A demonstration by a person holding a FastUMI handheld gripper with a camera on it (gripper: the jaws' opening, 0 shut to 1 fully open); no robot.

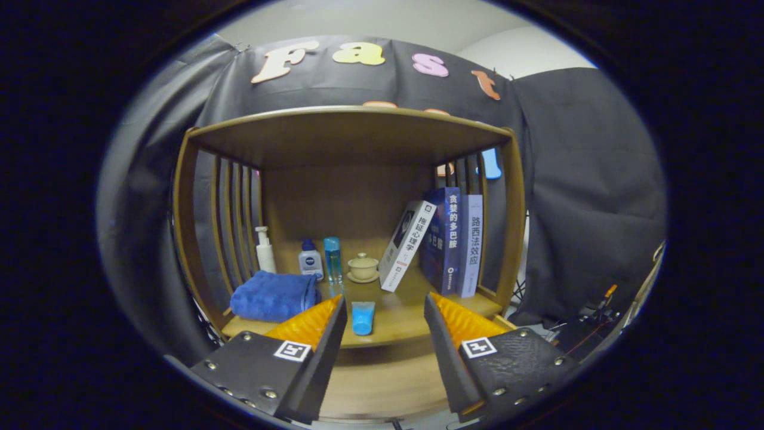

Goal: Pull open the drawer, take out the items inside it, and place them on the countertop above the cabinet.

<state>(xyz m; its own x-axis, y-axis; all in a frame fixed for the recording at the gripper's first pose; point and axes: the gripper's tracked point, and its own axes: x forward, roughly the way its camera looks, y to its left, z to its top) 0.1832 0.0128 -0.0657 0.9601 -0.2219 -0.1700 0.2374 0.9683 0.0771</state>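
Hand-held gripper [385,310]: fingers spread wide, holding nothing, poised before the front edge of the wooden cabinet [349,137].

Blue tube [362,317]: lies on the surface [406,313] between the fingertips, just ahead of them, near the front lip.

Blue towel [274,295]: folded, beside the left finger, against the slatted left side.

Further back on the surface: white pump bottle [263,249], small white bottle [310,261], clear blue bottle [332,258], lidded tea cup [363,267] on its saucer.

Books [444,242]: three, near the right slats; the leftmost leans, the others stand upright.

Drawer [382,379]: probably the plain wooden panel below the surface, between the fingers; no handle can be made out, and it looks closed.

Step in hand, judged: reach the drawer front. The gripper should drop below the surface edge, find a grip, and pull straight outward.

Room: open space in front of the cabinet; free surface lies around the tube and in front of the books for placing items.
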